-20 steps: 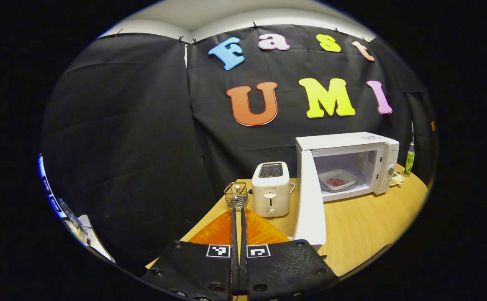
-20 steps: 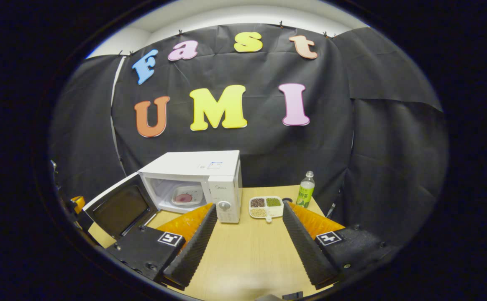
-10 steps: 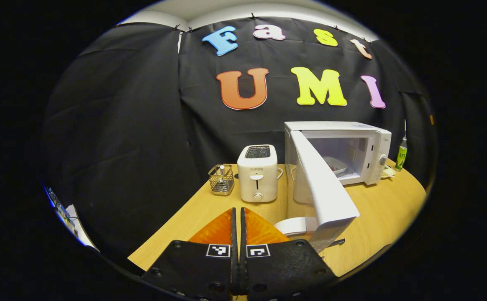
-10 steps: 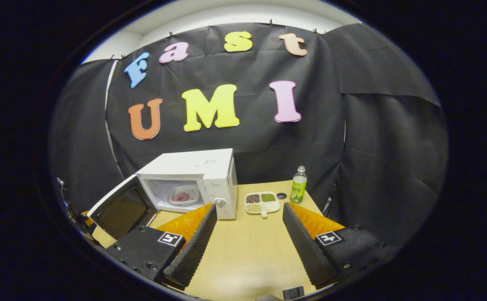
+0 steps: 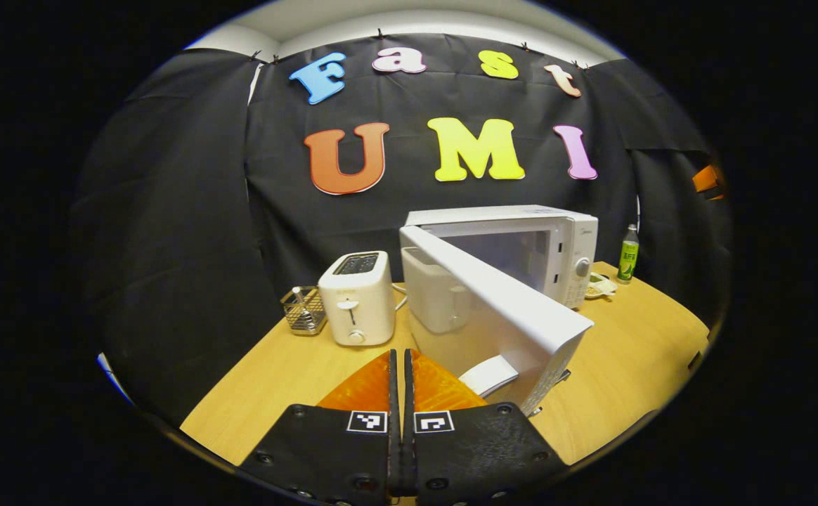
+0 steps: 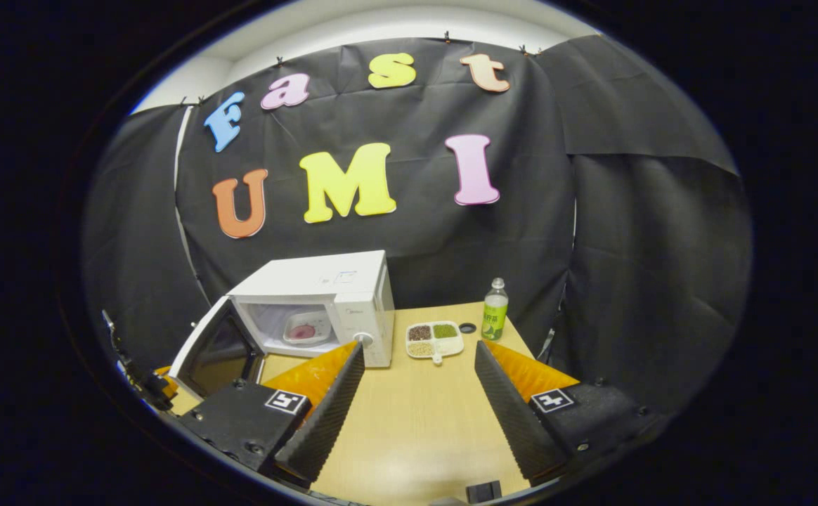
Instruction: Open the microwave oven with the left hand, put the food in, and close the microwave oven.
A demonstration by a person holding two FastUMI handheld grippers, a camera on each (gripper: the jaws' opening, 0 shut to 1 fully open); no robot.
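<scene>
The left hand-held gripper, fingers pressed together on nothing, sits just beside the microwave door, which has swung from wide open to roughly half closed in the last second. The dish of food already lies inside the microwave (closing remains). Ahead-left of that oven, the right hand-held gripper hangs wide and empty.
</scene>
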